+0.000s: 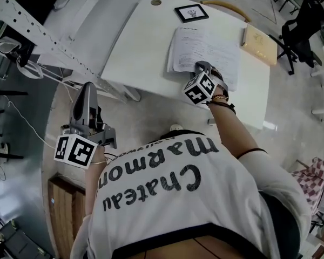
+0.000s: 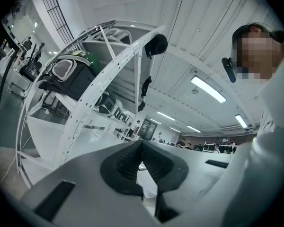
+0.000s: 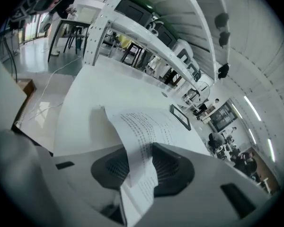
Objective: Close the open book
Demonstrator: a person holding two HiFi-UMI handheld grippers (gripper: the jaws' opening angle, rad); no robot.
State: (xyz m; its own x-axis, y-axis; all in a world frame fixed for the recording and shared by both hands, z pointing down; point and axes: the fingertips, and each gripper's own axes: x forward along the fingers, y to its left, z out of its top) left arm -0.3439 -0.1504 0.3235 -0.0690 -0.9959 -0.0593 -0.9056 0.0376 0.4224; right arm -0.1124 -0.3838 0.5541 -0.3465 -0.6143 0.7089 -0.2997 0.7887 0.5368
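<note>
Table edge (image 1: 151,82), book page (image 3: 146,126) tight between right gripper (image 3: 142,168) pads

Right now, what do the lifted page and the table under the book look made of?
Page: thin matte paper; it curls and carries printed lines. Table: smooth white top, perhaps laminate or painted board; no grain shows.
</note>
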